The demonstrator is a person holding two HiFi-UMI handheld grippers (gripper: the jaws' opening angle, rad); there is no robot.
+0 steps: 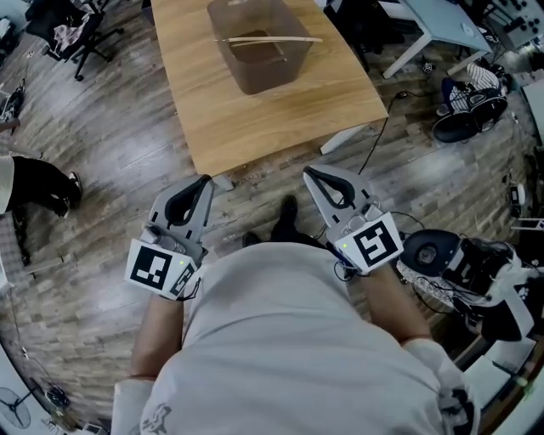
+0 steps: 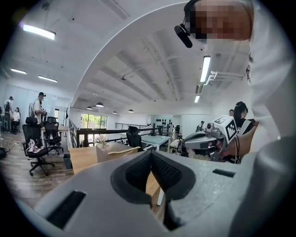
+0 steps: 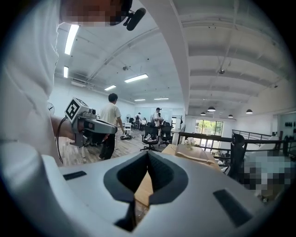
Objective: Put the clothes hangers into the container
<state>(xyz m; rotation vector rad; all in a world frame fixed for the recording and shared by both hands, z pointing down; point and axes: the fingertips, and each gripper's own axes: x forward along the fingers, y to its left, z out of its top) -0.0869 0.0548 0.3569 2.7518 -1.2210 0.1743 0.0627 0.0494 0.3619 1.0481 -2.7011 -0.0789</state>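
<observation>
A translucent brown container (image 1: 255, 75) stands on the wooden table (image 1: 255, 127), and one wooden clothes hanger (image 1: 274, 39) lies across its rim. Both grippers hover close to the person's body, short of the table's near edge. My left gripper (image 1: 206, 179) is shut and holds nothing. My right gripper (image 1: 308, 172) is also shut and empty. In the left gripper view the closed jaws of the left gripper (image 2: 150, 154) point toward the table, with the container (image 2: 110, 151) beyond. The right gripper view has the right gripper (image 3: 148, 153) shut, with the container (image 3: 193, 153) further off.
A black office chair (image 1: 75, 32) stands on the floor at far left. A white desk (image 1: 444, 21) and a bag with shoes (image 1: 469, 102) are at the right. Dark equipment (image 1: 476, 263) sits by the person's right side. Another person's legs (image 1: 38, 183) show at the left edge.
</observation>
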